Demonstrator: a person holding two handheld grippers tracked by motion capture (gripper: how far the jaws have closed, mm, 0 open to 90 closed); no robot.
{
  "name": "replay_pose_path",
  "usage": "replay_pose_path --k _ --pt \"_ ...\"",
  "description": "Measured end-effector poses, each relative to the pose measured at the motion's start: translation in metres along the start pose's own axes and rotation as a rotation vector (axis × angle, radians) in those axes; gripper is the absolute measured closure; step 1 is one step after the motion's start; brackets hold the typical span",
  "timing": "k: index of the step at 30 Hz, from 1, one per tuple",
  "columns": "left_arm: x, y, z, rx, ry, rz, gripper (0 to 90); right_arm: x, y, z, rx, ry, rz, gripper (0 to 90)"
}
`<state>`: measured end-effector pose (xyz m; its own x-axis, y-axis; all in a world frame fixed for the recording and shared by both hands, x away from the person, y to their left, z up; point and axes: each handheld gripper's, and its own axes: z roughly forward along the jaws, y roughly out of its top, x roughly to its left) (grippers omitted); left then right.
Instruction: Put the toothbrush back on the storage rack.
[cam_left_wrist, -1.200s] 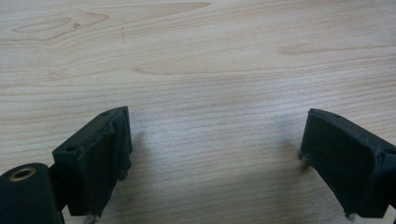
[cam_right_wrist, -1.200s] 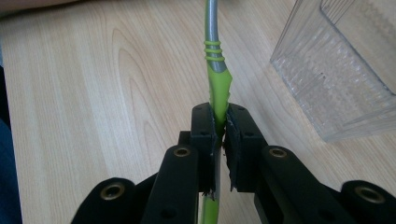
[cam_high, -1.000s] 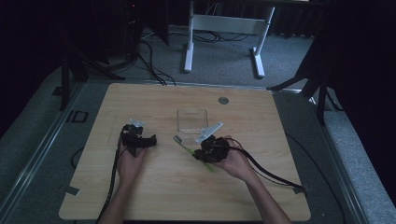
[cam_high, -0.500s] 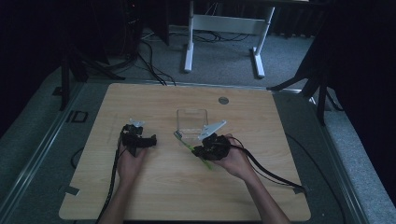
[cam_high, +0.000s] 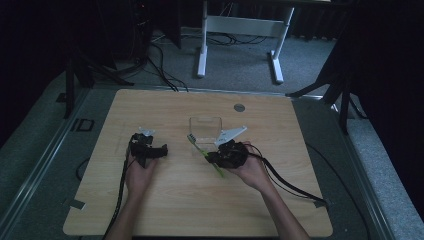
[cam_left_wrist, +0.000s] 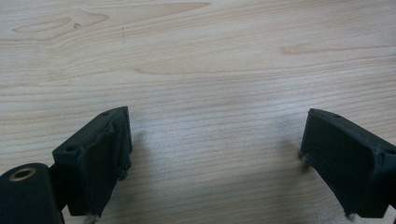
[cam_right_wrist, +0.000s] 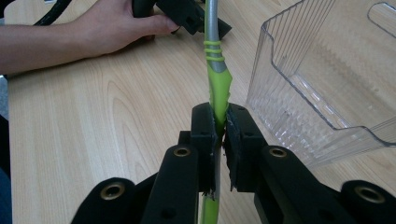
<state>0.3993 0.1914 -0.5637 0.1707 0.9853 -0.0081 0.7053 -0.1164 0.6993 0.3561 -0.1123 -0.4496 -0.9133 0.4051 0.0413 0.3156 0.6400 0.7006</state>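
High view: on the wooden tabletop (cam_high: 175, 200), the right claw (cam_high: 212, 156) clamps a green toothbrush (cam_high: 205, 152) just in front of a clear plastic bin (cam_high: 205, 127). The left claw (cam_high: 162, 150) rests well to the left.

Left gripper view: jaws wide apart over bare wood.

Right gripper view: jaws pinch the toothbrush (cam_right_wrist: 217, 88) handle, bin (cam_right_wrist: 299, 93) just right, the person's left hand (cam_right_wrist: 116, 28) far left

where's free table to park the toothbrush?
Free: the table's far-left stretch beyond the left gripper; the near strip between the forearms; the right side past the right gripper. Crowded: around the clear bin, where the toothbrush is held.
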Motion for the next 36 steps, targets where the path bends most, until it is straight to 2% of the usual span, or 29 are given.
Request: replay_pose_path --k 36 --pt "0.000 0.000 0.000 0.000 0.000 0.000 9.3 -0.011 0.004 -0.007 -0.153 -0.042 0.063 82.2"
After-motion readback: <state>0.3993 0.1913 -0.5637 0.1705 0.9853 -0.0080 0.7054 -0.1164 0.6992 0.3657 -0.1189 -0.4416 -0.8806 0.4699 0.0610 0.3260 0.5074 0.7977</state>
